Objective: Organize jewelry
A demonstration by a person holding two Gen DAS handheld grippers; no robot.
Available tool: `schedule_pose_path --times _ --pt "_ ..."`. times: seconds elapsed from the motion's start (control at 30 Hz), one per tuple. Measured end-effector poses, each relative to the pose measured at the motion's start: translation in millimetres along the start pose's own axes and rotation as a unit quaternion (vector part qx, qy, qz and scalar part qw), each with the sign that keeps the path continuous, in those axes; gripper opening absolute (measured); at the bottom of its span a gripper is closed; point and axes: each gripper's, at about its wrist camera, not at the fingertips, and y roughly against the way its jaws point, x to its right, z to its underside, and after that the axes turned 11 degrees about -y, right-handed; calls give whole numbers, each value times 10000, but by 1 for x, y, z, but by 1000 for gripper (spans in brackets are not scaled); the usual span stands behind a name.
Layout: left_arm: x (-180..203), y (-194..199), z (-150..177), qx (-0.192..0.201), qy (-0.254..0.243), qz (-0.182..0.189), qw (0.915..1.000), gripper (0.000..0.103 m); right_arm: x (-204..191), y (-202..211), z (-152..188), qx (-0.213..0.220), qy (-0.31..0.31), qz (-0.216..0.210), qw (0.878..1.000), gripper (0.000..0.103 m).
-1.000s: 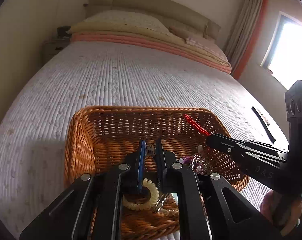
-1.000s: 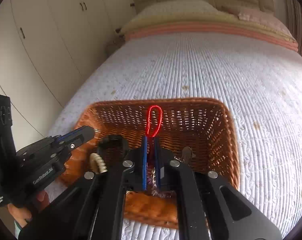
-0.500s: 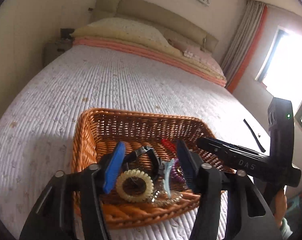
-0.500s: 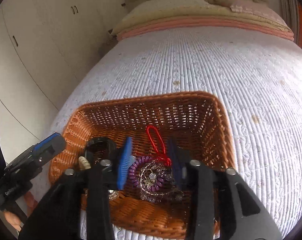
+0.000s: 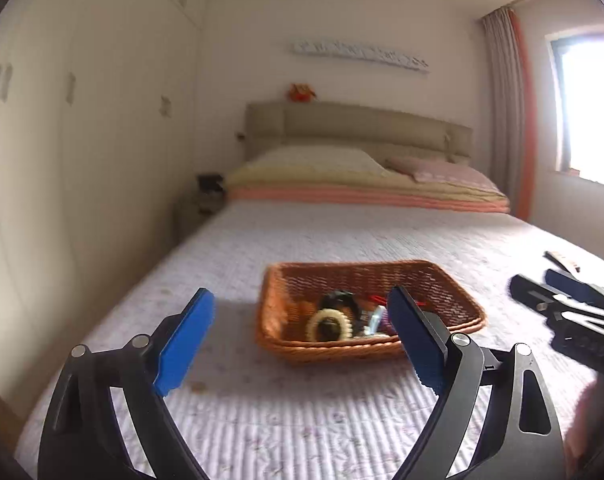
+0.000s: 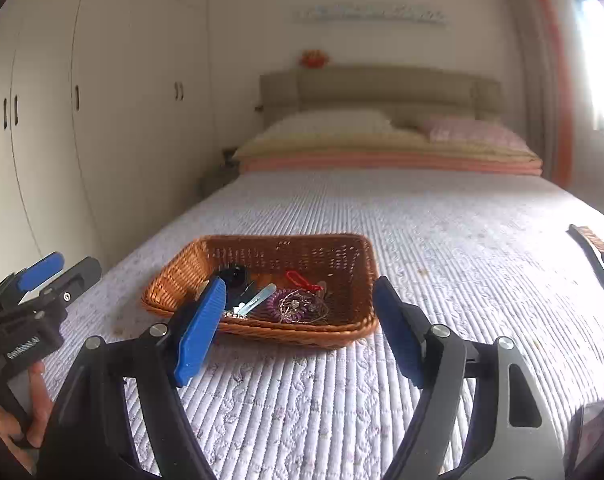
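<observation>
- Sitting near the foot of a quilted bedspread (image 6: 422,216), a shallow rectangular wicker basket (image 6: 190,264) of orange-brown weave holds a small heap of jewelry and hair pieces.
- The left gripper (image 5: 302,336) hangs just short of the basket, blue ribbed pads spread wide on black skeletal arms, nothing between them.
- The right gripper (image 6: 298,328) hovers on the near side of the same basket, jaws likewise wide apart and empty.
- Inside the basket, a cream spiral hair tie (image 5: 329,325) leans against a glossy black ring-shaped piece (image 5: 340,300) toward the left end.
- A purple coiled tie (image 6: 272,306) lies beside a tangle of fine silvery chain (image 6: 302,306) near the front wall, with a thin red cord loop (image 6: 298,280) behind them.
- A pale blue flat clip (image 6: 258,300) slants across the middle, touching the coiled pile.
- Out on the spread, well apart from the basket toward the window side, lies a long dark strap (image 6: 592,258) with a frayed end.
- The bedspread is pale lilac, stitched in narrow ribbed rows with wavy lines; folded yellow and salmon blankets (image 6: 390,160) and a pink pillow (image 6: 474,134) are stacked at a padded beige headboard (image 6: 382,88).
- White wardrobe doors (image 6: 102,120) line the wall at the left.
</observation>
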Motion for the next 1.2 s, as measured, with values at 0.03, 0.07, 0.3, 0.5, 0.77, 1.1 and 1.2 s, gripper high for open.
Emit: schedule_pose_path --times 0.03,0.07,0.3,0.5,0.77,1.1,1.2 --pt "3 6 2 96 -56 -134 9998 85 1 9 6 231 -26 72 9997 77" --pt "5 12 5 178 -92 -261 9995 85 3 18 12 485 -15 178 9987 81" --pt "21 19 36 326 -184 -686 9969 89 14 44 43 1390 16 -64 9903 95" --pt "13 18 46 338 102 -696 9969 92 14 29 57 1133 179 142 9933 95" --pt "22 23 47 434 -39 -805 9958 95 10 30 63 1087 346 339 9929 95" --pt "30 21 47 318 -230 -802 9960 96 19 25 60 873 132 376 9954 95" --pt "28 19 47 274 -179 -785 9964 96 19 27 60 889 159 380 9952 95"
